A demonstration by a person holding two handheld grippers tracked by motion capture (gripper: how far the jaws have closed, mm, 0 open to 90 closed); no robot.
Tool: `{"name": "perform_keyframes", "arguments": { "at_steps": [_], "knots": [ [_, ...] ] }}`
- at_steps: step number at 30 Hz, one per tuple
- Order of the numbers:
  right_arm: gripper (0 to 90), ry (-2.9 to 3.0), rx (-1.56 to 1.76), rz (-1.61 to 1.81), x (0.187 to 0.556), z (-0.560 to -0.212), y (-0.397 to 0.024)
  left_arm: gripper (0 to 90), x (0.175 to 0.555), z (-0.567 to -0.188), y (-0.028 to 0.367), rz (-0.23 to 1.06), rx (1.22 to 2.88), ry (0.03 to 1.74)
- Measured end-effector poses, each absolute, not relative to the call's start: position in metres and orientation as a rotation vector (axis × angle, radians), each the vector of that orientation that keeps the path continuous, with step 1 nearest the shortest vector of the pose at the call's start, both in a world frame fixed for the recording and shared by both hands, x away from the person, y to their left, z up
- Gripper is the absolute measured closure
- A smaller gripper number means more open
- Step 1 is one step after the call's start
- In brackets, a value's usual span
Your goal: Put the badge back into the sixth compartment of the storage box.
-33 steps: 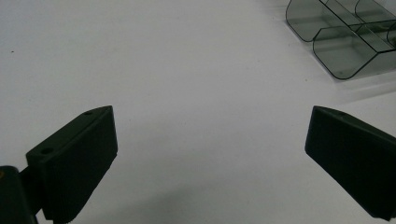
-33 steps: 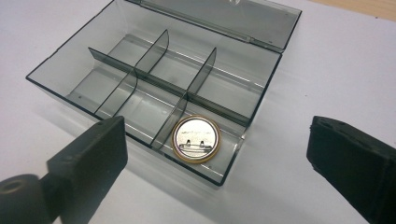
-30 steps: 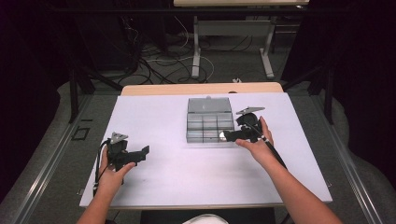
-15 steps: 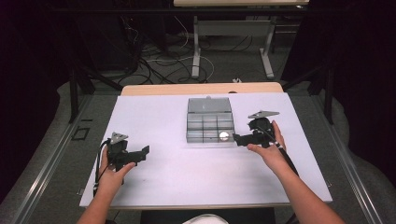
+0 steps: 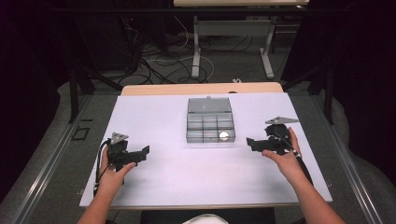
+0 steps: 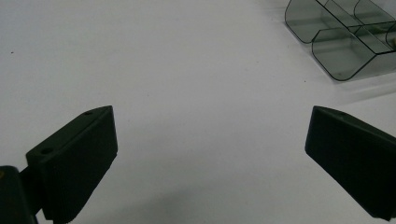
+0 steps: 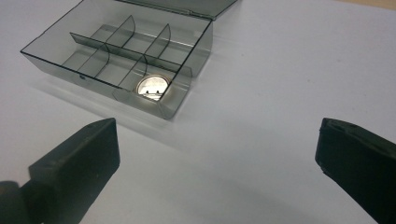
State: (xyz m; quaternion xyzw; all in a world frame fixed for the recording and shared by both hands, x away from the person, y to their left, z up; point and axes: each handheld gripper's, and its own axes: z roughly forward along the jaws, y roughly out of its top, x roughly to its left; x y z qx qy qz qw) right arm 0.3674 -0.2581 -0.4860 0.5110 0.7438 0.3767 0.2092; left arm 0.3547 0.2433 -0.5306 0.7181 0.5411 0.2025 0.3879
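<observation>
Although both grippers are held over the white table, the compartment box near its middle is where the work is judged to centre. Its lid is seen folded back on the far side, and its long axis runs left to right across the table as the high view has it. Six compartments are counted, and the silver coin is found in the near right one, lying flat against the front wall. The right gripper is the nearer of the two, just beside the box's right end, with the coin ahead of it and toward its left jaw; its jaws are spread wide with nothing between them. The left gripper is held well apart from the box, equally spread and empty.
</observation>
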Motion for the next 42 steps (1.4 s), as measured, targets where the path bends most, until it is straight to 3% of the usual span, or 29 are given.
{"name": "perform_keyframes", "arguments": {
  "at_steps": [42],
  "knots": [
    [3.5,1.899,1.591,0.981,0.354,-0.548,-0.324,2.7,0.354,-0.53,0.245,0.505,1.829,1.379]
  ]
}}
